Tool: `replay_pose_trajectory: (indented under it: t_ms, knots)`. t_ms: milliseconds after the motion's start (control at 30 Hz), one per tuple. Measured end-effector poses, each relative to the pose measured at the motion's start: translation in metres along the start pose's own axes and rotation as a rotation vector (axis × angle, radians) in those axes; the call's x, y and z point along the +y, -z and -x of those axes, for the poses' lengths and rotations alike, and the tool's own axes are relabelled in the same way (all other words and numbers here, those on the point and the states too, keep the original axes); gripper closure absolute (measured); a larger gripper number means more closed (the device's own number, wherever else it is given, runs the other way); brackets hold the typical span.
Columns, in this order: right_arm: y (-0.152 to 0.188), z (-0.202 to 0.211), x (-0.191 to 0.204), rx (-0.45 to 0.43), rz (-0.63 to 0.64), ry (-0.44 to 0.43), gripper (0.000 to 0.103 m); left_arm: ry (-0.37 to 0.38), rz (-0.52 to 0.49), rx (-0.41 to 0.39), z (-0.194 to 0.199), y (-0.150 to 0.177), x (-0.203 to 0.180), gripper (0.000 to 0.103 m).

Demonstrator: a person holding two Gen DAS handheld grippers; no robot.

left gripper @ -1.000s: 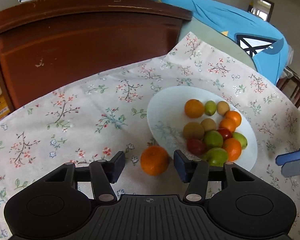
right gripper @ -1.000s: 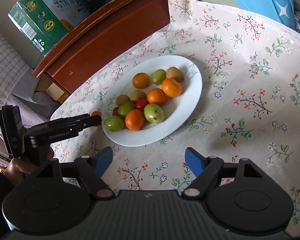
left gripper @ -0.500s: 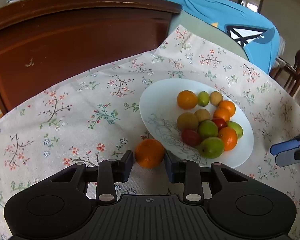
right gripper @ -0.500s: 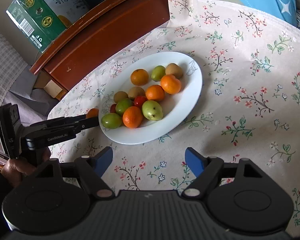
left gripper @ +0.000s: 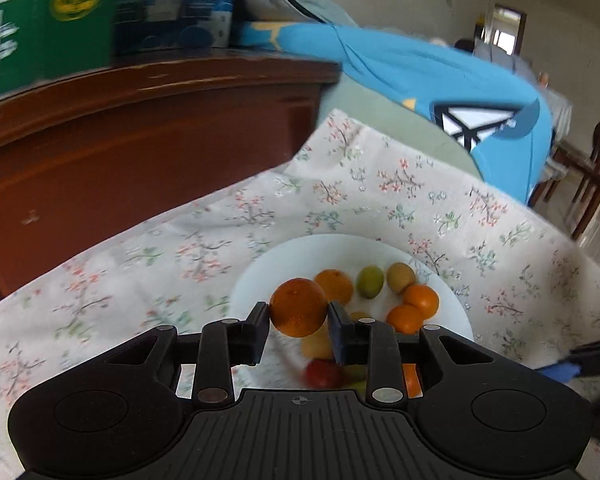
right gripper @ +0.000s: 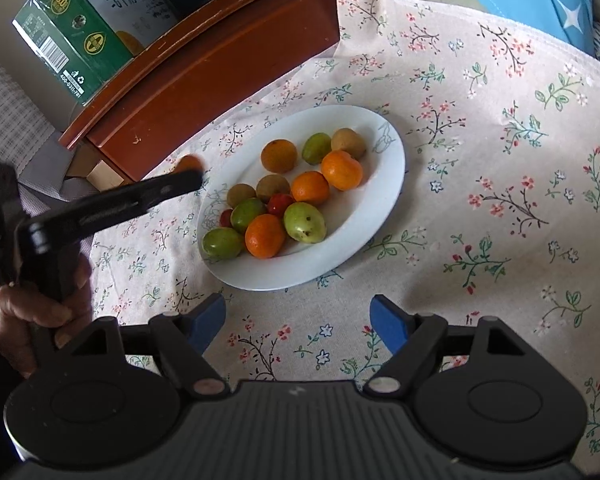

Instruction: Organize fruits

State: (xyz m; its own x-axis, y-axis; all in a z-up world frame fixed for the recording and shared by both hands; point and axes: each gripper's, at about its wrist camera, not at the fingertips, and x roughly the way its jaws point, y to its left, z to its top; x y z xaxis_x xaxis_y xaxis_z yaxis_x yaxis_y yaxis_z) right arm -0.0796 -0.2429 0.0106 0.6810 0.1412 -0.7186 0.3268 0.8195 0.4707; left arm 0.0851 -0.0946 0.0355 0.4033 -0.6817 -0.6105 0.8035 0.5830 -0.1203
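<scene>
Carrying the orange (left gripper: 298, 307) pinched tight in our left gripper (left gripper: 298, 322) just above the white plate (right gripper: 374, 216), we wanna lower gently into a free spot, while our right gripper (right gripper: 297, 318) waits wide open and empty near the plate's front rim.

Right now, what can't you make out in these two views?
- Left wrist view: near fruits on the plate are hidden behind the left gripper and its held orange; the tablecloth is motion-blurred.
- Left wrist view: right gripper is only a blurred fingertip at the right edge.
- Right wrist view: that orange is blurred and half covered by the left gripper's finger.
</scene>
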Motion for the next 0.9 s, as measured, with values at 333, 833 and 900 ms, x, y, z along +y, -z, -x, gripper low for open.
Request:
replay_pose_trajectory:
  t_ms: [333, 833, 900]
  knots:
    - [-0.007, 0.009, 0.004, -0.053, 0.028, -0.006, 0.022, -0.142, 0.081, -0.071, 0.034, -0.02, -0.035, 0.023]
    - [-0.001, 0.02, 0.028, -0.122, 0.223, 0.142, 0.02, -0.47, 0.339, 0.015, 0.104, 0.034, -0.066, 0.004]
    - [-0.001, 0.021, 0.03, -0.116, 0.228, 0.161, 0.019, -0.483, 0.355, 0.047, 0.102, 0.037, -0.07, 0.004]
